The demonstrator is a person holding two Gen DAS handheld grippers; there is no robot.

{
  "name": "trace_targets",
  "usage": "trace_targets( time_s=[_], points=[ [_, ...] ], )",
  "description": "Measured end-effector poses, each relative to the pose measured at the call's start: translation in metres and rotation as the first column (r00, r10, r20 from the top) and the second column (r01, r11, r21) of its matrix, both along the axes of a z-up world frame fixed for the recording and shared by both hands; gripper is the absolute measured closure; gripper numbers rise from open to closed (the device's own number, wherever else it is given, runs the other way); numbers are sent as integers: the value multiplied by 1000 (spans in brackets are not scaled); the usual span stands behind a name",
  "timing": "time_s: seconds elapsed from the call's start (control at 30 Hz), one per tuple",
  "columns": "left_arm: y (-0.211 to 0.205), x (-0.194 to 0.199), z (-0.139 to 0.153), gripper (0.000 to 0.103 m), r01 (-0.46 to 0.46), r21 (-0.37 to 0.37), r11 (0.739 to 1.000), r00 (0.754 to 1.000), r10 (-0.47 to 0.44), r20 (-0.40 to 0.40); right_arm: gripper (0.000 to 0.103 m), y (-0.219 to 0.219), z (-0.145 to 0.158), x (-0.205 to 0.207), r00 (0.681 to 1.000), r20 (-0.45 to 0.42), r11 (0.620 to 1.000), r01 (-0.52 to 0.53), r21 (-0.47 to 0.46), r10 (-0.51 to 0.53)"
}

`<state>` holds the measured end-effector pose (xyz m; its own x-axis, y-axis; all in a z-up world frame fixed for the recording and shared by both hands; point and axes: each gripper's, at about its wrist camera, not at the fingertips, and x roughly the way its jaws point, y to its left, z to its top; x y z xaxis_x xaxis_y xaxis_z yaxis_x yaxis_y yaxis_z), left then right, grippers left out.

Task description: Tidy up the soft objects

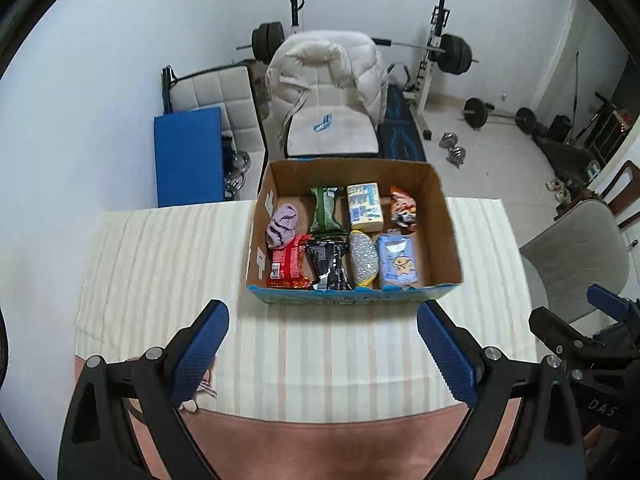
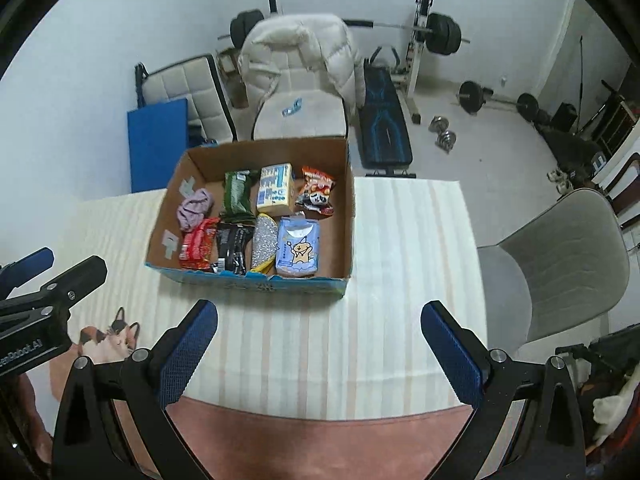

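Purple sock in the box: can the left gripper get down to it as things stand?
Probably yes. The sock lies uncovered by the left wall of the open box, the left gripper is open and empty, and only bare tablecloth lies between. The wall and the red packet crowd it.

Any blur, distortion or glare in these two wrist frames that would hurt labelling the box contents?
Left wrist view: strong fisheye bending and dark corners; the cardboard box shows slight smear at its right wall, contents readable. Right wrist view: same distortion, mild softness on the jacket-draped chair; the blue tissue pack stays legible. Lighting is even, no glare.
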<state>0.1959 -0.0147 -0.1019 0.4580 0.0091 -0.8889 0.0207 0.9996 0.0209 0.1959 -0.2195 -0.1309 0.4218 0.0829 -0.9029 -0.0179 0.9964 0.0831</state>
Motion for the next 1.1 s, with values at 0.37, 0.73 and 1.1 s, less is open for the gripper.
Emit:
trace_targets(
  time_s=[0.37,0.73,1.1],
  points=[
    [-4,-59,54,6,27,-29,999,998,-25,53,0,-6,79,-75,997,76,1000,-22,22,20],
    [6,-89,83,0,-6,-55,998,993,13,120,0,1,105,-110,995,93,999,-35,16,33],
    [7,-99,77,0,-21,-50,999,992,27,120,0,-6,109,-115,992,122,1000,19,0,-19]
  ],
)
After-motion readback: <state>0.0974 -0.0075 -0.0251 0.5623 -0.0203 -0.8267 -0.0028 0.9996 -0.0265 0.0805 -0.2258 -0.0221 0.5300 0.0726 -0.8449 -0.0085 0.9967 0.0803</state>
